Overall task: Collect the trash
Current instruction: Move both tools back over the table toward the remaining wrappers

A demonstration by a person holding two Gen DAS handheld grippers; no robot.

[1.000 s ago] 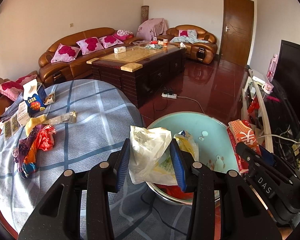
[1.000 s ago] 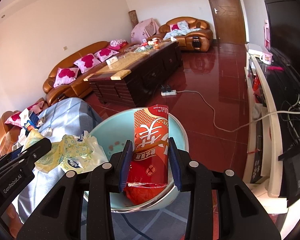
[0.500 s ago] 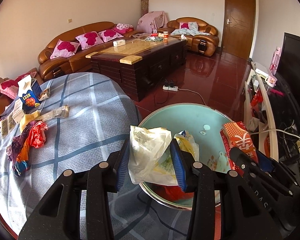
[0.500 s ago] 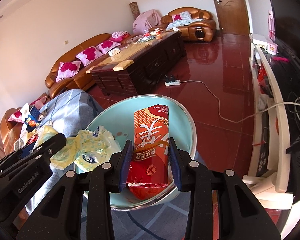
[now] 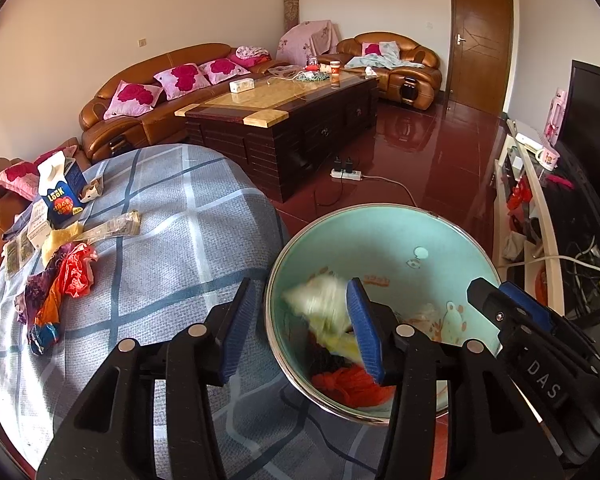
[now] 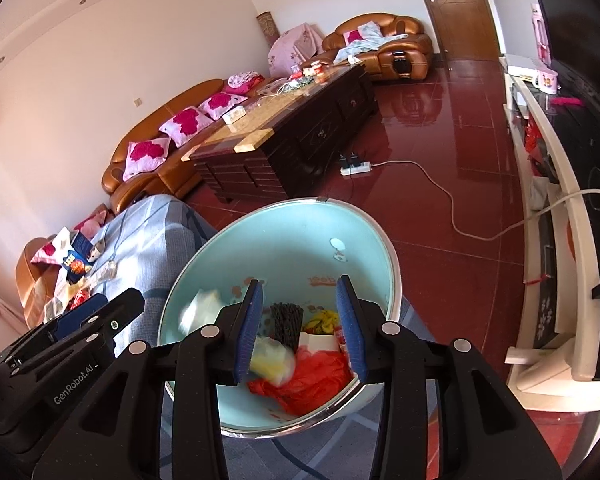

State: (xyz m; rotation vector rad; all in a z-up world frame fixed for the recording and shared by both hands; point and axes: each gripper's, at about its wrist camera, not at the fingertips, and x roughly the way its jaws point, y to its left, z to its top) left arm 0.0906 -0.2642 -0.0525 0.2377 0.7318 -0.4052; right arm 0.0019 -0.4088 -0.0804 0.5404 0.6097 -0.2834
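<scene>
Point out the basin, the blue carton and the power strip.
basin (image 5: pixel 380 232): left wrist view, bare pale-blue inner wall near the far rim.
blue carton (image 5: pixel 62 196): left wrist view, printed front face.
power strip (image 6: pixel 355 168): right wrist view, white body on the red floor.

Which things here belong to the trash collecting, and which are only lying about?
For the job:
- blue basin
- red plastic bag
- falling pale bag
- wrappers
- blue carton

Only lying about:
- coffee table
- power strip
- pink mug
</scene>
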